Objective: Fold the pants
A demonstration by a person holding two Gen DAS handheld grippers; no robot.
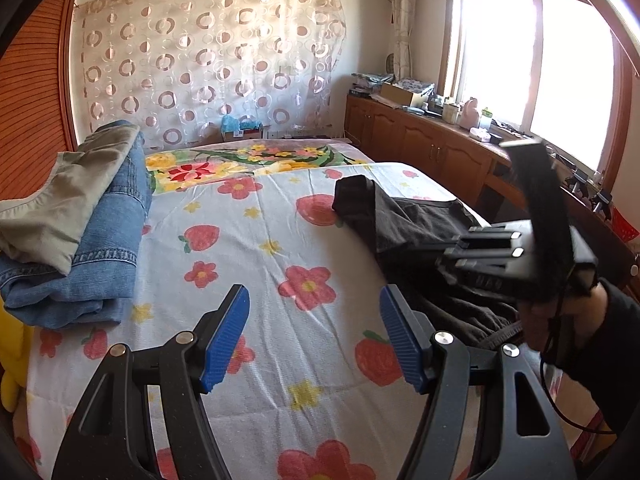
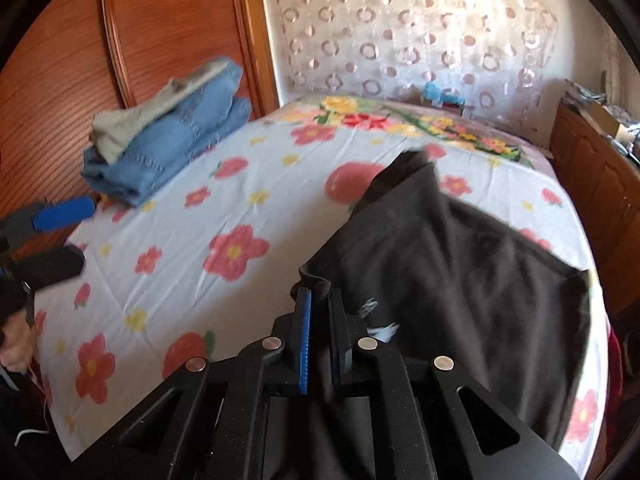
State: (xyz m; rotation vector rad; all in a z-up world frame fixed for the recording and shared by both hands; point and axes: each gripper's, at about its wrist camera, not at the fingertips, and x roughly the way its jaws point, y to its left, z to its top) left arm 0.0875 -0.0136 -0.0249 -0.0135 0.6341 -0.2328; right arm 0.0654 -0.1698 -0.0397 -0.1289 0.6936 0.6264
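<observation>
Black pants (image 2: pixel 460 260) lie spread on the right side of the flowered bedsheet (image 2: pixel 180 248), one leg reaching toward the far end. My right gripper (image 2: pixel 320 332) is shut on the pants' near edge, with dark cloth pinched between its blue pads. In the left wrist view the pants (image 1: pixel 400 216) lie at the right, partly hidden by the right gripper's black body and the hand (image 1: pixel 568 320) that holds it. My left gripper (image 1: pixel 314 320) hangs open over bare sheet (image 1: pixel 240 240), left of the pants, with nothing between its fingers. Its blue pad (image 2: pixel 60 214) shows at the left edge of the right wrist view.
Folded blue jeans (image 1: pixel 100 240) with a khaki garment (image 1: pixel 60 204) on top sit at the bed's left side by the wooden wardrobe (image 2: pixel 60 60). A low wooden cabinet (image 1: pixel 420 140) with clutter runs under the window on the right. A patterned curtain hangs behind the bed.
</observation>
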